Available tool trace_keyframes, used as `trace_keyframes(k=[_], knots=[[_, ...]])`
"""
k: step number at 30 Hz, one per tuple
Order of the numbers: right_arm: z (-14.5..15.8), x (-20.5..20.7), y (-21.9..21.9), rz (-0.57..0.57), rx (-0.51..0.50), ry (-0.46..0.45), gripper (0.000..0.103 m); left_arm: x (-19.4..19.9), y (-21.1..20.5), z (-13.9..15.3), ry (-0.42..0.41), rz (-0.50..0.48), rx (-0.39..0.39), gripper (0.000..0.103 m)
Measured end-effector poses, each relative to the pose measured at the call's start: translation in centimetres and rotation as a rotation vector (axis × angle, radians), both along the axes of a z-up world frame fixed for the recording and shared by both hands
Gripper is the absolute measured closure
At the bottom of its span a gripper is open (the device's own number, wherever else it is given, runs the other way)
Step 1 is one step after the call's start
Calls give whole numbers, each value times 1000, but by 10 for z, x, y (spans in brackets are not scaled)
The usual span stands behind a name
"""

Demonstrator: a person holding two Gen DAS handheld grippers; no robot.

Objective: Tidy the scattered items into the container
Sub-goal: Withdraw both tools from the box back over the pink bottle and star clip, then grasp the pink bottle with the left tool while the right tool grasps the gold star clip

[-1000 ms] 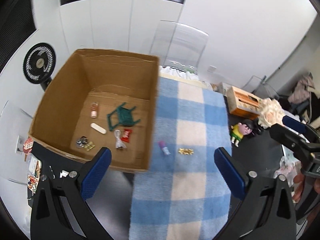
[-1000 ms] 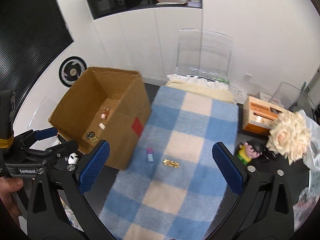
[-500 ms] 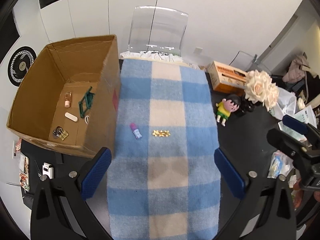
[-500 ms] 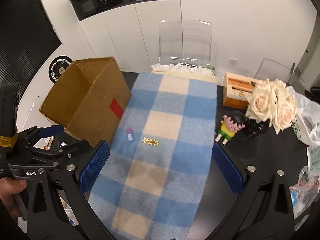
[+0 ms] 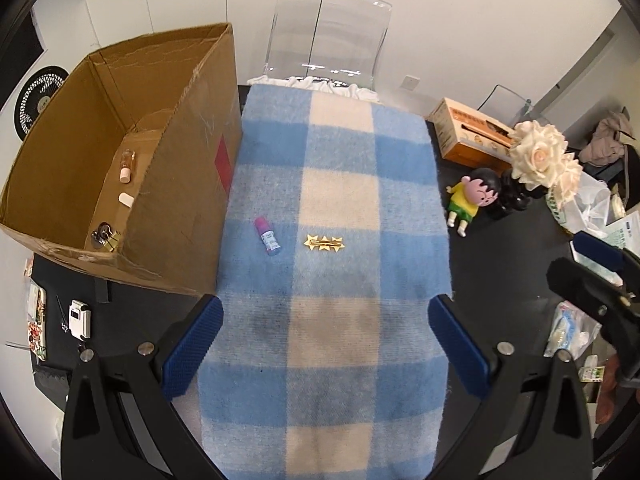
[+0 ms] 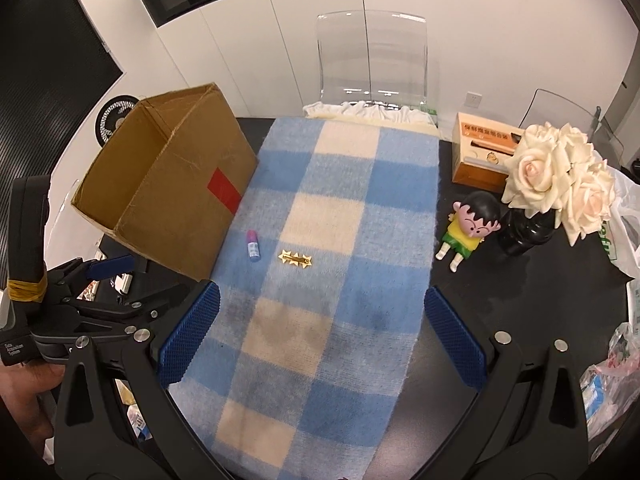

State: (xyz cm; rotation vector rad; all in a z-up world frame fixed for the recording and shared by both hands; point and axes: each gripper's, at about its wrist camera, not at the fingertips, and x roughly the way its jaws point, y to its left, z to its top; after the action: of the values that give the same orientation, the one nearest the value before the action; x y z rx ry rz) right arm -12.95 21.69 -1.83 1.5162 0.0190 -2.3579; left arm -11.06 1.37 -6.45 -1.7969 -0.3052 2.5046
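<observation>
- A black table [image 6: 500, 292] stands before white cabinets, and a blue-and-cream checked blanket [image 5: 340, 340] runs down its middle.
- Two loose items lie on the blanket near each other but apart: a small pink-and-blue tube [image 5: 267, 236] and a gold star hair clip [image 5: 325, 243] to its right.
- The tube lies close to the side wall of an open cardboard box [image 5: 180, 208], which sits at the blanket's left edge.
- Inside the box, a small bottle [image 5: 126, 165], a white capsule-shaped piece [image 5: 125, 199] and a bunch of keys [image 5: 103, 234] rest on the floor.
- The left gripper [image 5: 326, 346] hangs above the near part of the blanket, fingers spread wide and empty.
- The right gripper [image 6: 320, 334] is likewise spread and holds nothing, also over the blanket's near part.
- Right of the blanket stand a cartoon doll [image 6: 466, 234], a black vase of cream roses [image 6: 556, 176] and an orange carton [image 6: 480, 154].
- A clear chair [image 6: 372, 56] stands at the far end, and a black fan [image 5: 38, 100] sits behind the box.
</observation>
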Motion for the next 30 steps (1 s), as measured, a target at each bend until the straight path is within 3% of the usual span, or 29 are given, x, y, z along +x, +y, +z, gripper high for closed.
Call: trace_keyframes(k=[19,30], knots=[[-99,-50,-22,88,15,-152,0,-50,-16,-97,-141,55,-65,1],[-160,-80,-36,84,-14,-234,2,-71,-22,-146,-190,128,-31,1]])
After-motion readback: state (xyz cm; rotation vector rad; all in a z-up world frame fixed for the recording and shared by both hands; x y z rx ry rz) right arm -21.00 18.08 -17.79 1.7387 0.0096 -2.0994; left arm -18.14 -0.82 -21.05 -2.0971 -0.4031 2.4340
